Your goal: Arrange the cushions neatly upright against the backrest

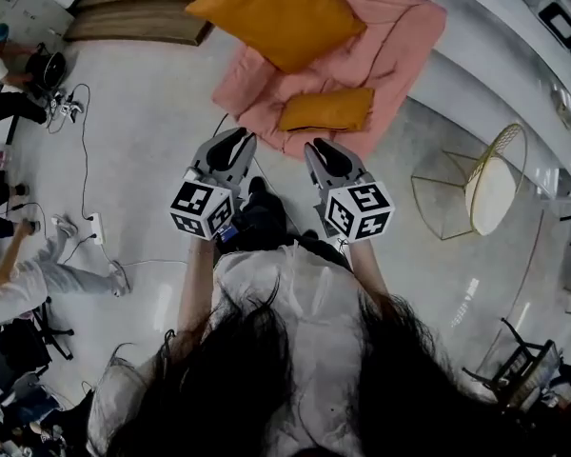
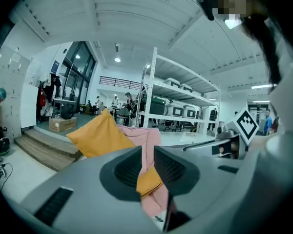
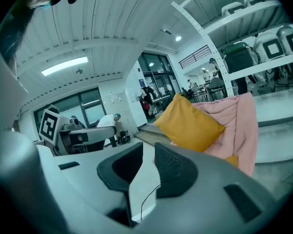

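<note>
While the person stands on the pale floor facing the seat, both grippers hang in front of the torso, pointing toward 12 o'clock in the head view, marker cubes nearest the body. Left gripper: fingers slightly apart, narrow gap, nothing clamped; its own view shows only distant fabric and cushion through the gap. Right gripper: same, narrow gap, empty, with bare floor and a thin cable visible through the gap. The two sit side by side, apart, neither touching any cushion. The pink armchair sits at 12 to 1 o'clock, draped in loose pink fabric. The large orange cushion is at 12 o'clock, resting against the backrest, tilted with one corner up rather than square. The small orange cushion lies low on the seat's front edge, just beyond the gripper tips toward 12, well apart from the large one. A gold wire side table with a cream round top is at 3 o'clock, clear of the chair. Wooden steps at 11 o'clock. A power strip with cables is on the floor at 9 o'clock, near seated people at the frame edge.
</note>
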A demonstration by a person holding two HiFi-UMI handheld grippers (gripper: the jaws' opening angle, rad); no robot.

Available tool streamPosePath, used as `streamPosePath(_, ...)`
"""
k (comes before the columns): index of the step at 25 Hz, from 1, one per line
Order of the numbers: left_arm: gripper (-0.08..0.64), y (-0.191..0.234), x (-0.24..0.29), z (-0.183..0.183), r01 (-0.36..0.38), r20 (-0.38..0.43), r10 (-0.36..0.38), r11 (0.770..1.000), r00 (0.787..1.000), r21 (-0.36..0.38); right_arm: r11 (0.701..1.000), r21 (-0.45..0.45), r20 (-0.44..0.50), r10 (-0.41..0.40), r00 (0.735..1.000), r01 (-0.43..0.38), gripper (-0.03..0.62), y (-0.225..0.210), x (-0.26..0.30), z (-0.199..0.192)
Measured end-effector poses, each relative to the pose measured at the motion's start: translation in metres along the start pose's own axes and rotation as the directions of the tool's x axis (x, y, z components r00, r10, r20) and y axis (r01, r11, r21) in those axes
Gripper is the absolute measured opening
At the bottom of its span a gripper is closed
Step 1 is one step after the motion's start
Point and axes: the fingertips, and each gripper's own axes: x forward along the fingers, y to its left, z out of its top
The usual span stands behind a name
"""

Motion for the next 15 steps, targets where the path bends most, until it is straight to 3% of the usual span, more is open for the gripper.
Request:
streamPosePath(9,0.084,0.082,0.061,0.022,0.117,-0.036,-0.117,0.993,0.993,0.017,0.995,0.062,-0.009,-0.08,0.997,0.08,0.083,-0.019,0.089,0.025)
streamPosePath(15,0.084,0.132,0.087,0.028,0.171,-0.077,-0.166,0.983,0.983,0.066,0.986,0.104,-0.013,-0.131,0.991,0.131,0.083,-0.027,0.141,0.033)
